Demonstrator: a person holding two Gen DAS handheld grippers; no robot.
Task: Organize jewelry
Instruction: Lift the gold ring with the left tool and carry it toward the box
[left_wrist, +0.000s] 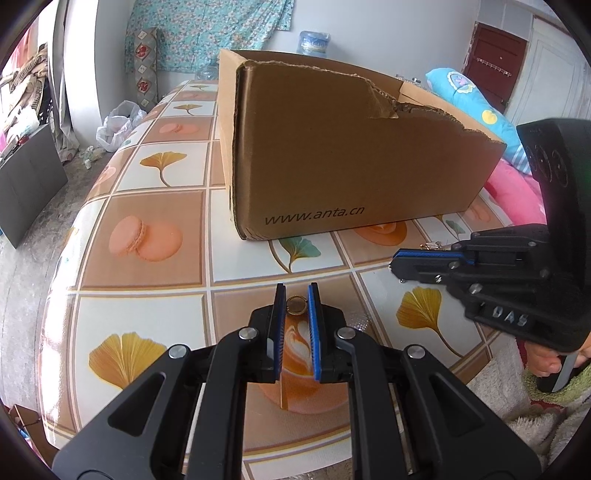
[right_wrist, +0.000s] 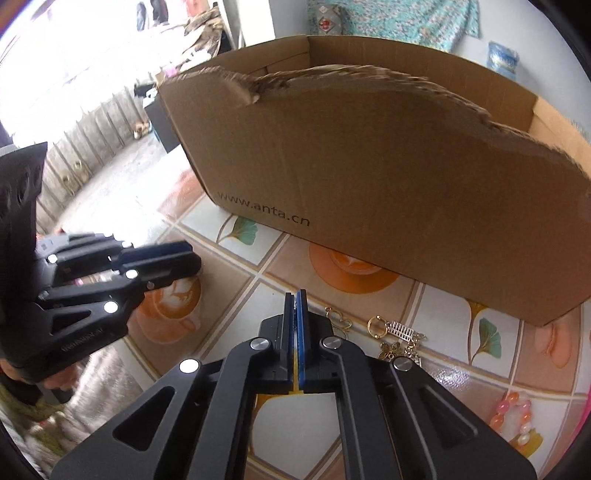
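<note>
The left tool (left_wrist: 297, 299) pinches a small gold ring (left_wrist: 296, 306) at its tips, the right tool (right_wrist: 294, 301) is closed, loose charms (right_wrist: 397, 338) just right of it, before the cardboard box (right_wrist: 388, 184).

A lived-in room of a home, likely a bedroom or living space. The work surface is a table covered with a glossy oilcloth (left_wrist: 155, 206) printed with ginkgo leaves, macarons and coffee cups. A torn cardboard box (left_wrist: 332, 162) stands on it. On the far wall hangs a floral turquoise cloth (left_wrist: 207, 29), with a large water bottle (left_wrist: 313, 42) below it. To the right lie a bright blue pillow (left_wrist: 476, 107) and pink bedding (left_wrist: 517, 192), beyond them a dark red door (left_wrist: 495, 62). On the left, a white plastic bag (left_wrist: 118, 125) sits on the concrete floor.
</note>
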